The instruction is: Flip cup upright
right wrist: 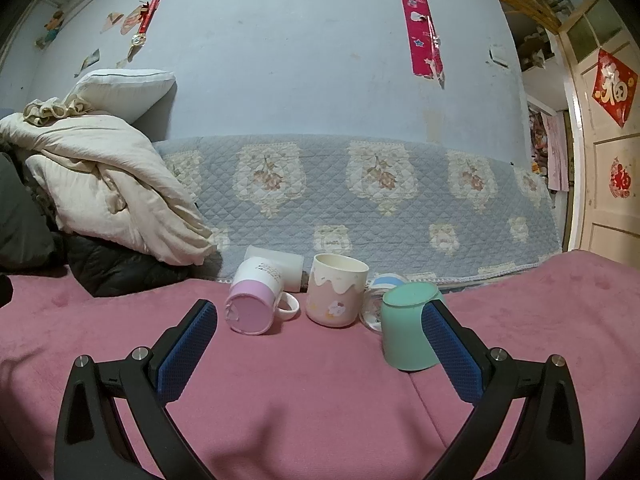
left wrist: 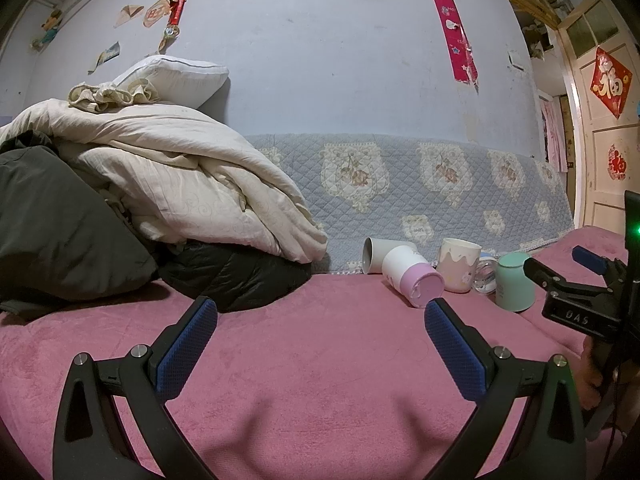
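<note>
A pink-and-white mug (right wrist: 254,300) lies on its side on the pink blanket, base toward me; it also shows in the left wrist view (left wrist: 412,280). A mint green cup (right wrist: 408,326) stands upside down, partly behind my right finger; it also shows in the left wrist view (left wrist: 515,282). A cream mug (right wrist: 338,290) stands upright between them. A white cup (right wrist: 280,266) lies on its side behind. My right gripper (right wrist: 320,344) is open and empty, just short of the cups. My left gripper (left wrist: 320,344) is open and empty, left of the cups.
A glass jar (right wrist: 372,312) lies behind the green cup. A heap of cream quilt (left wrist: 180,184), a pillow and dark clothes fills the left. A quilted blue cover (right wrist: 360,200) hangs on the wall behind. The right gripper's body (left wrist: 580,296) shows at the left view's right edge.
</note>
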Demonstrator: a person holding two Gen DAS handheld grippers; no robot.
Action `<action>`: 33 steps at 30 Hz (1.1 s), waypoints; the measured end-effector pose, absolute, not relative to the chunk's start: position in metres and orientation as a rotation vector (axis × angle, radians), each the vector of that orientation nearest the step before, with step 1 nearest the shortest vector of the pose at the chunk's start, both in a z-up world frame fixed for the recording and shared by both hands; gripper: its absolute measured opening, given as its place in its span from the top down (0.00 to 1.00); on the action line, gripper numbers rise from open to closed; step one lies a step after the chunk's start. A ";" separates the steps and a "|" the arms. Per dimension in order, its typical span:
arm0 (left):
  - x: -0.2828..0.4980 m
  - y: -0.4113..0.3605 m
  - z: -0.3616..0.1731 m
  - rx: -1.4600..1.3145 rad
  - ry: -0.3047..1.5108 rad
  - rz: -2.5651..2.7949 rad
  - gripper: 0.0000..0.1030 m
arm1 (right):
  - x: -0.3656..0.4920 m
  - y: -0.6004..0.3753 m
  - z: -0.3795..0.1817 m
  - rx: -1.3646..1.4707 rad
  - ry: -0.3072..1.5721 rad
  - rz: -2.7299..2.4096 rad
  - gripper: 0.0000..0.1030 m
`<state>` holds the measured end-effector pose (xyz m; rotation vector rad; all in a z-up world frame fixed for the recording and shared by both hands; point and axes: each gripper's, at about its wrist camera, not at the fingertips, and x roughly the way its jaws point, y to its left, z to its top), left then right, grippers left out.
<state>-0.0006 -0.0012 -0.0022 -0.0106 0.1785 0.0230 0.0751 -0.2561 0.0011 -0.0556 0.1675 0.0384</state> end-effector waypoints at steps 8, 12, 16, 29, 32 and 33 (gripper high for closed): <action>-0.001 -0.001 -0.003 -0.011 0.180 0.023 0.00 | 0.078 -0.258 0.027 0.004 0.223 0.147 0.00; 0.000 -0.001 -0.003 -0.011 0.180 0.023 0.00 | 0.102 -0.247 0.054 0.027 0.286 0.204 0.00; 0.000 0.000 -0.003 -0.011 0.181 0.023 0.00 | 0.146 -0.218 0.069 -0.025 0.361 0.210 0.00; 0.003 -0.001 -0.006 -0.019 0.196 0.019 0.00 | 0.319 -0.191 -0.011 0.038 0.865 0.090 0.00; 0.002 0.000 -0.004 -0.020 0.196 0.019 0.00 | 0.336 -0.184 -0.023 0.049 0.911 0.115 0.03; 0.002 0.000 -0.004 -0.020 0.197 0.019 0.00 | 0.340 -0.180 -0.025 0.044 0.921 0.124 0.03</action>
